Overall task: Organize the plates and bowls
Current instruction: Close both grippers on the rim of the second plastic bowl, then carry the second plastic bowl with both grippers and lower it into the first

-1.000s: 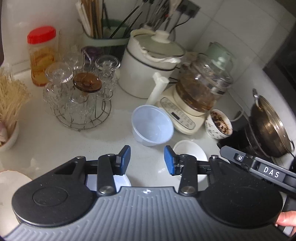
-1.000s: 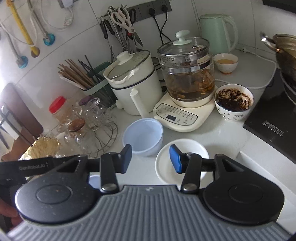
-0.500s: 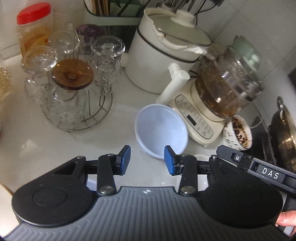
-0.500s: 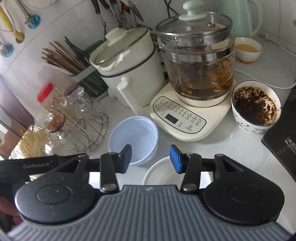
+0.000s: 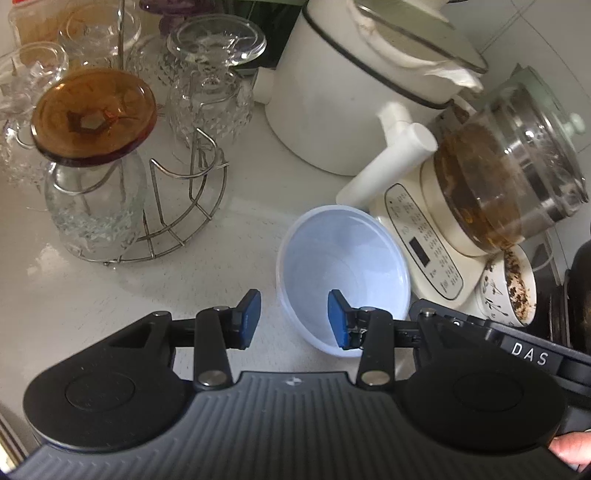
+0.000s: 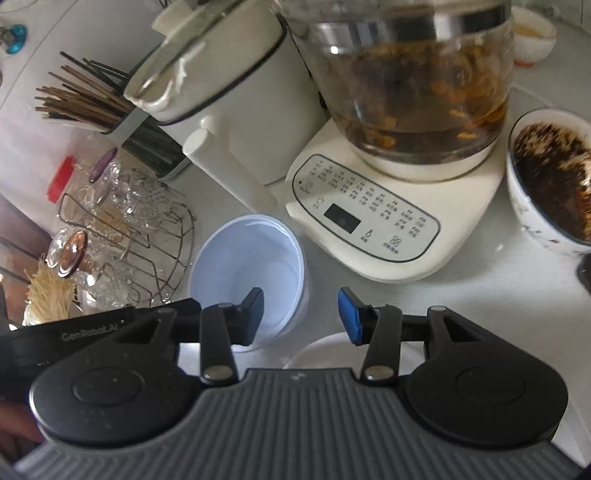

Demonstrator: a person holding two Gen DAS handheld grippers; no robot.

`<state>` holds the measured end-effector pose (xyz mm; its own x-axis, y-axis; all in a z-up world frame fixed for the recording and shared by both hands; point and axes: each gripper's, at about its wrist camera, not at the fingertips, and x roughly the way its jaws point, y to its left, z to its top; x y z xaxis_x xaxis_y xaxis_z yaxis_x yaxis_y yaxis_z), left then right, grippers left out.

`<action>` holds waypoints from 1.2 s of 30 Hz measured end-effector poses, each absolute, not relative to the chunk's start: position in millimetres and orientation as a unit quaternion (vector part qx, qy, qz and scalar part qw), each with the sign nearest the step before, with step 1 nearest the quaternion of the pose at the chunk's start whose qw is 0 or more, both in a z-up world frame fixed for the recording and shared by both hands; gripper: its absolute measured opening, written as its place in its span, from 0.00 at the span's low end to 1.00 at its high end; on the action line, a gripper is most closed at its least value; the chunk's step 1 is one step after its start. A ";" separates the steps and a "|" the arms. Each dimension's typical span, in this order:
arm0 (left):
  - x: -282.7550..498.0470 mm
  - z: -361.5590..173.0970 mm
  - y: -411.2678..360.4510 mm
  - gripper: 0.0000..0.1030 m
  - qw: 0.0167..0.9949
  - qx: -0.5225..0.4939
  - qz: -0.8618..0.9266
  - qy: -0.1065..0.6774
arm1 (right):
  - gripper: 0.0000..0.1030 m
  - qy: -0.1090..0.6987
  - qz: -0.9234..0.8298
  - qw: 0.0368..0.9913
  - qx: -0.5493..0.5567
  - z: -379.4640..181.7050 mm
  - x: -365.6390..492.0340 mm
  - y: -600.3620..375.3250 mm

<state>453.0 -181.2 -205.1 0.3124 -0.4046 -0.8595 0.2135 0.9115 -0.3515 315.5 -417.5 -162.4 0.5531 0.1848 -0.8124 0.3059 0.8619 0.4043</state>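
A pale blue plastic bowl (image 5: pixel 343 266) stands on the white counter; it also shows in the right wrist view (image 6: pixel 247 262). My left gripper (image 5: pixel 293 319) is open, its jaws either side of the bowl's near left rim. My right gripper (image 6: pixel 301 315) is open, its jaws either side of the bowl's right rim. A white plate (image 6: pixel 325 350) lies just under the right gripper, mostly hidden by it. A patterned bowl (image 6: pixel 550 177) holding dark dregs stands at the right.
A glass kettle on a cream base (image 6: pixel 388 206) and a white pot (image 5: pixel 354 92) stand right behind the blue bowl. A wire rack of upturned glasses (image 5: pixel 122 147) is at the left. Chopsticks (image 6: pixel 81 99) and a small bowl (image 6: pixel 533 35) stand further back.
Both grippers have moved forward and down toward the blue bowl. Each now has its jaws around the bowl's rim, and the white plate has slid under the right gripper.
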 end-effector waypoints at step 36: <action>458.0 -217.8 -179.2 0.10 0.804 -0.126 -0.184 0.551 | 0.08 0.468 -0.014 0.841 0.273 -176.3 330.0 -420.0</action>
